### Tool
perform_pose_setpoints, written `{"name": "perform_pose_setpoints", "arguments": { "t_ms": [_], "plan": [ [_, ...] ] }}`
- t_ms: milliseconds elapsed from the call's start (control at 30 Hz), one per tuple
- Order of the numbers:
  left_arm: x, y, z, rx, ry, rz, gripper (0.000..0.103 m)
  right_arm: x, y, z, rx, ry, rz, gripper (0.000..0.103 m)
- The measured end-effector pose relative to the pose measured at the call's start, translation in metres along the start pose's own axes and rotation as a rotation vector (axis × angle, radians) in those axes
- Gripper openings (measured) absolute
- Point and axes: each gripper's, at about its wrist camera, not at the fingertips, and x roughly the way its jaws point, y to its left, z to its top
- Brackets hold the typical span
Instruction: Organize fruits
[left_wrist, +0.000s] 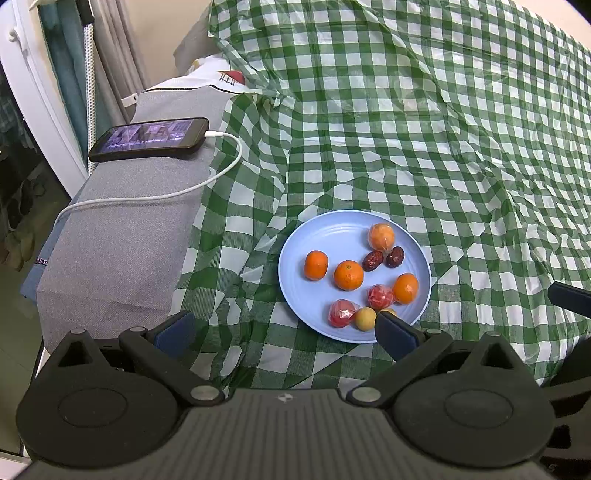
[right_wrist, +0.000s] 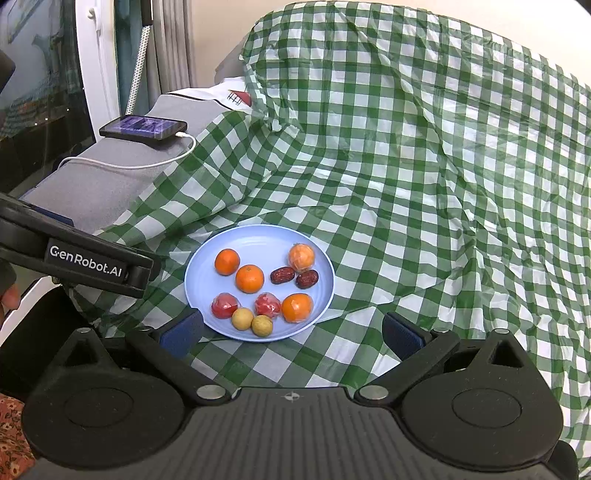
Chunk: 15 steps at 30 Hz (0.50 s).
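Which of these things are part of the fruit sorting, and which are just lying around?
For the job:
blue plate
oranges
red dates
wrapped red fruits
small yellow fruits

Lying about:
phone
charging cable
checked cloth

- A light blue plate (right_wrist: 258, 236) sits at lower centre of the frame on a green-and-white checked cloth (right_wrist: 424, 177).
- On the plate: two bare oranges (right_wrist: 227, 261) at left and centre, two wrapped oranges (right_wrist: 301, 256) at upper right and lower right, two dark red dates (right_wrist: 282, 275) between them, two wrapped red fruits (right_wrist: 224, 305), and two small yellow fruits (right_wrist: 242, 319) at the near rim.
- The right gripper (right_wrist: 291, 334) fills the bottom, its blue-padded fingers spread wide with nothing between them.
- The left gripper's black body (right_wrist: 85, 258), marked "GenRobot.AI", enters from the left edge.
- A phone (right_wrist: 143, 128) with a lit screen and a white cable (right_wrist: 155, 160) lies on a grey cushion (right_wrist: 96, 184) at upper left.
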Motion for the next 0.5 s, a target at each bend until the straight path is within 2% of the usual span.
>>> {"name": "perform_pose_setpoints", "arguments": {
  "t_ms": [500],
  "plan": [
    [-0.0003, -0.0002, -0.0005, 0.005, -0.015, 0.027, 0.103, -0.0006, -0.0013, 0.0002, -0.003, -0.002, 0.003, 0.102]
  ]
}}
